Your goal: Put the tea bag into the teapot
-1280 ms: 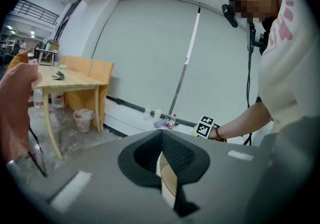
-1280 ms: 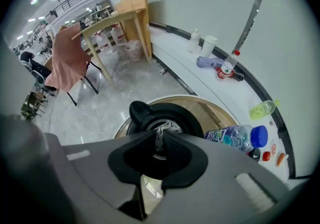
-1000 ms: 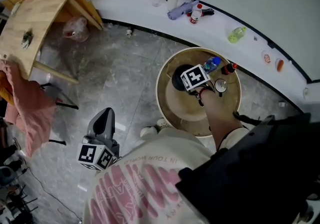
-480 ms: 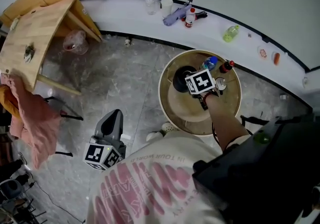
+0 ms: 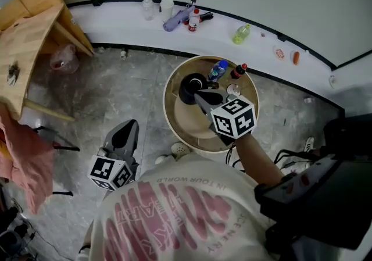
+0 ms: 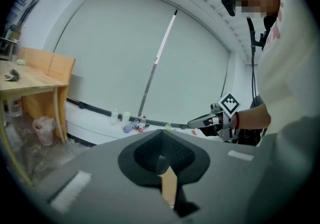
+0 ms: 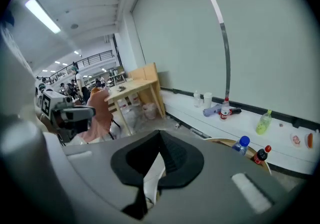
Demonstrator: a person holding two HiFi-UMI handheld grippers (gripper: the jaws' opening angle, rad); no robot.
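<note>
A black teapot (image 5: 189,89) stands on the left part of the round table (image 5: 174,123) in the head view. My right gripper (image 5: 198,99) is raised above the table, its marker cube toward me and its tips pointing at the teapot's near side. Its jaws are shut, and in the right gripper view (image 7: 160,135) a white tea bag (image 7: 152,177) shows in the gap behind the tips. My left gripper (image 5: 129,127) hangs over the floor left of the table, shut (image 6: 161,135) with nothing seen in it.
A blue-capped bottle (image 5: 218,70), a red-capped dark bottle (image 5: 238,71) and a small glass (image 5: 233,89) stand at the table's far side. Bottles and cups line the white ledge (image 5: 116,21). A wooden table (image 5: 23,50) stands at far left.
My right gripper has lifted off the table near the glass and come up toward me, tips now by the teapot. The left gripper has stayed low at the left.
</note>
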